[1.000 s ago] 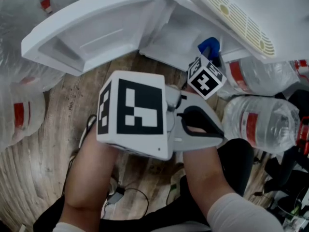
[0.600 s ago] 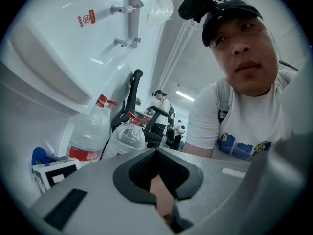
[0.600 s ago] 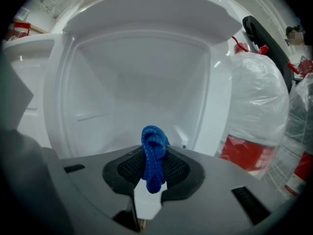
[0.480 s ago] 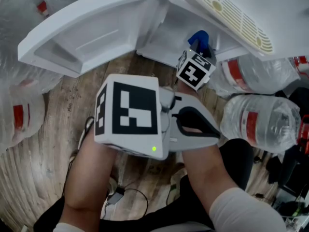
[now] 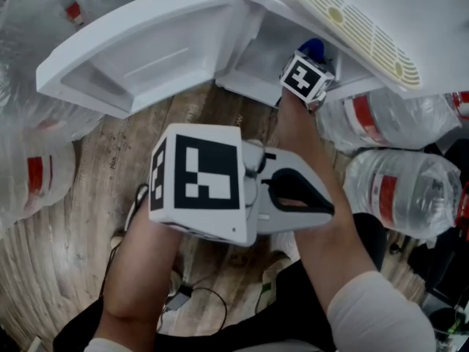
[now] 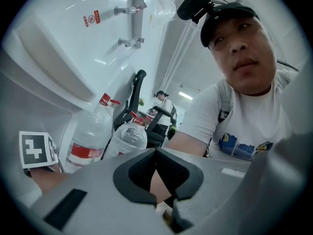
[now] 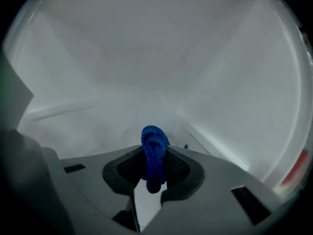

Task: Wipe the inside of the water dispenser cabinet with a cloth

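Inside the water dispenser cabinet point(image 5: 256, 53), door point(image 5: 146, 50) swung wide, my right gripper point(image 7: 154, 164) carries the blue cloth point(image 7: 153, 143) over the white cabinet floor, toward the back wall. The wiping looks to be under way rather than done. The cloth is in the compartment, but the walls show no streak or damp patch to tell which surfaces are covered, and I cannot tell whether the bunched cloth touches the floor or sits just above it.

The right jaws are clamped on the cloth, which stands up between the pads in a tight wad. My left gripper point(image 6: 156, 161) hangs outside the cabinet, close to my body over the wooden floor point(image 5: 66, 270). Its jaws are pressed together with nothing between them. Water bottles point(image 5: 396, 189) lie just beside the cabinet.
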Tool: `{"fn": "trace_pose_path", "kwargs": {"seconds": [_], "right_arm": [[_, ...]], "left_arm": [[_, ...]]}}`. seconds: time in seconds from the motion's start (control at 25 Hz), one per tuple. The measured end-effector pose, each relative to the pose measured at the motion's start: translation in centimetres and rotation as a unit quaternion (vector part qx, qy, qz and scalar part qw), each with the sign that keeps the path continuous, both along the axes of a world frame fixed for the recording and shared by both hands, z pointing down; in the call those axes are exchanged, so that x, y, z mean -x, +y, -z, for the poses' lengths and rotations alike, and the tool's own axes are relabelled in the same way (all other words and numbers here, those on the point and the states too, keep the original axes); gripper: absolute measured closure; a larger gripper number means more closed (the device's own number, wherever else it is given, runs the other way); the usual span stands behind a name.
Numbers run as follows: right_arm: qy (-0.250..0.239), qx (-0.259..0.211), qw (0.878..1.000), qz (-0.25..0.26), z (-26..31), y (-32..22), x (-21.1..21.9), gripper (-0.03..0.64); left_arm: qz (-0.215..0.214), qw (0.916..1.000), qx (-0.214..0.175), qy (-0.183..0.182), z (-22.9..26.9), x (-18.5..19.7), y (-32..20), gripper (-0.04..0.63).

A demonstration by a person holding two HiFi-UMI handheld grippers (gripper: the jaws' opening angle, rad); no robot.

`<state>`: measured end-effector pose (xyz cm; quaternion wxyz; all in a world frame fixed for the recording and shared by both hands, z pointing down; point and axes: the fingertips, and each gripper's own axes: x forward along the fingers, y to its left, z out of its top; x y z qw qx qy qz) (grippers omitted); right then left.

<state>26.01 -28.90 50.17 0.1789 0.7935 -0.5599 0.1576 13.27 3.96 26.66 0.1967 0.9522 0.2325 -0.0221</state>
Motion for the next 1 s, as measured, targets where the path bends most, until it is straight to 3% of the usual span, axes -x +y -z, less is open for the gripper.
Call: {"fn": "trace_pose_path", "kwargs": {"seconds": [0.32, 1.0], "right_arm": [[-0.019, 0.035, 0.999, -0.012, -2.5, 0.6, -0.6, 0.534], [-0.008, 0.067, 0.997, 0.028, -5.5, 5.5, 0.4, 0.534]], "left_arm": [[0.002, 1.0000, 0.005, -0.002, -0.4, -0.6, -0.1, 0.594], [-0.002, 0.9999, 0.005, -0.009, -0.4, -2.2, 0.4, 0.594]]}}
